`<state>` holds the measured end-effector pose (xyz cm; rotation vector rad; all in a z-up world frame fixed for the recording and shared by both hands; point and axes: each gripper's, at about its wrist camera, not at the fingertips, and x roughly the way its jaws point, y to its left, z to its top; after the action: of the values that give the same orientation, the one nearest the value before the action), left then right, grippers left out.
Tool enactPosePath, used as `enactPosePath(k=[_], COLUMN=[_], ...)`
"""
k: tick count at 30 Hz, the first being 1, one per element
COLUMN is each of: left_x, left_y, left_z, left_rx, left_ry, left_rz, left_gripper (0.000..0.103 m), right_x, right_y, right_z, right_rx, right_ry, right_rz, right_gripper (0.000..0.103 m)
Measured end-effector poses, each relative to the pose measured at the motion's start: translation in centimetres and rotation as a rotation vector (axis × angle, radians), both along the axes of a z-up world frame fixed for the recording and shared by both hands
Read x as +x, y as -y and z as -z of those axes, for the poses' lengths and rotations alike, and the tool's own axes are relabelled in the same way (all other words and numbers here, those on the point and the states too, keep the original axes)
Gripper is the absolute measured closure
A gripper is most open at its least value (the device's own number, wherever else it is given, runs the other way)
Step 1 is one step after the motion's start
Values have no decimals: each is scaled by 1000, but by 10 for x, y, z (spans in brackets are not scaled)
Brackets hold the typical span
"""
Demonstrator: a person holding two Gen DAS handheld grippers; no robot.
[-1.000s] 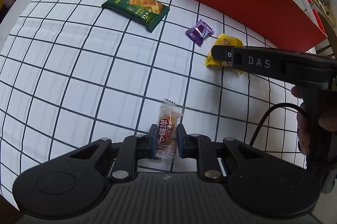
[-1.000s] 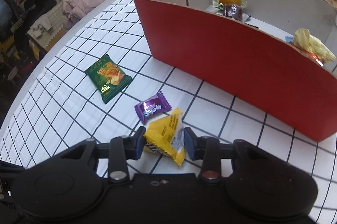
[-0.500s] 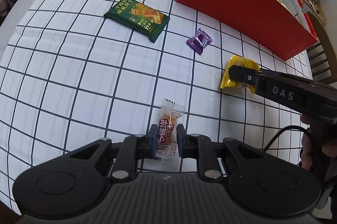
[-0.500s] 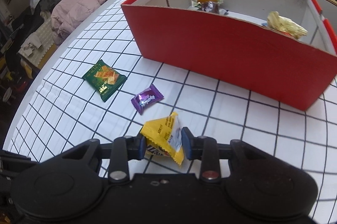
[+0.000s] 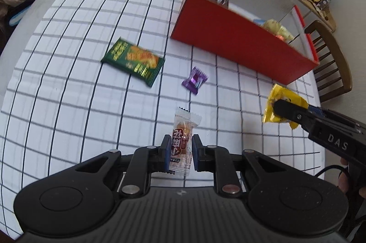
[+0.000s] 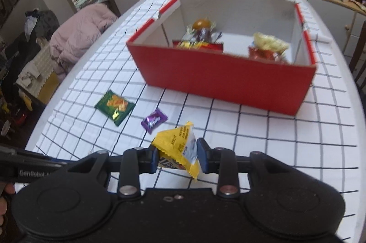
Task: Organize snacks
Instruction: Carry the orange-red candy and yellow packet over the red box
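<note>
Left gripper (image 5: pixel 181 148) clamped tight on a clear-wrapped candy with a red label (image 5: pixel 183 140), held up off the checked tablecloth (image 5: pixel 68 105), well out in front of the red box (image 6: pixel 219 80); right gripper (image 6: pixel 178 155) pinches a yellow snack packet (image 6: pixel 177 149), pads pressing both sides, jaws nearly closed around it, also lifted clear of the cloth and in front of the red box's long wall. Red box is open-topped with a white inside; at its far left end sit a brown-orange round sweet (image 6: pixel 201 23) on crinkled wrappers, a dark wrapped candy (image 6: pixel 203 35) and a red-yellow pack (image 6: pixel 196 46) just below; at its right end a pale yellow crinkled bag (image 6: pixel 267 44) over an orange-red wrapper (image 6: pixel 263 54). Green cracker pack (image 6: pixel 114 107) lies flat on the cloth to the front-left of the box, purple candy (image 6: pixel 153 120) just beside it, nearer the box's front wall, both apart from the box
</note>
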<state>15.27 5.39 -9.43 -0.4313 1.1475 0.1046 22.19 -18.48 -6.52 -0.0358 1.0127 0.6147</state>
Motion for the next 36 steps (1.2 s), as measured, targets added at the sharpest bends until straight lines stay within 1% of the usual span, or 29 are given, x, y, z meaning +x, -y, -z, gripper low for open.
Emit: enactPosePath(k=[5, 13, 20, 24, 28, 36], left_x=[18, 55, 89, 110, 134, 180], left_y=[1, 7, 22, 28, 31, 34], left_z=[-27, -67, -91, -97, -96, -78], left_rx=[17, 54, 92, 119, 135, 174], left_ry=[66, 159, 223, 236, 232, 190], left_rz=[20, 44, 61, 67, 70, 69], left_gripper=[85, 85, 85, 85, 85, 85], right_x=[6, 27, 55, 74, 93, 126], right_y=[12, 33, 42, 44, 44, 34], right_z=[-25, -56, -69, -74, -71, -49], right_rx=[9, 13, 14, 15, 16, -13], right_ry=[56, 135, 180, 189, 179, 138], right_rz=[25, 76, 104, 116, 119, 106], right_gripper=[70, 70, 70, 70, 70, 70])
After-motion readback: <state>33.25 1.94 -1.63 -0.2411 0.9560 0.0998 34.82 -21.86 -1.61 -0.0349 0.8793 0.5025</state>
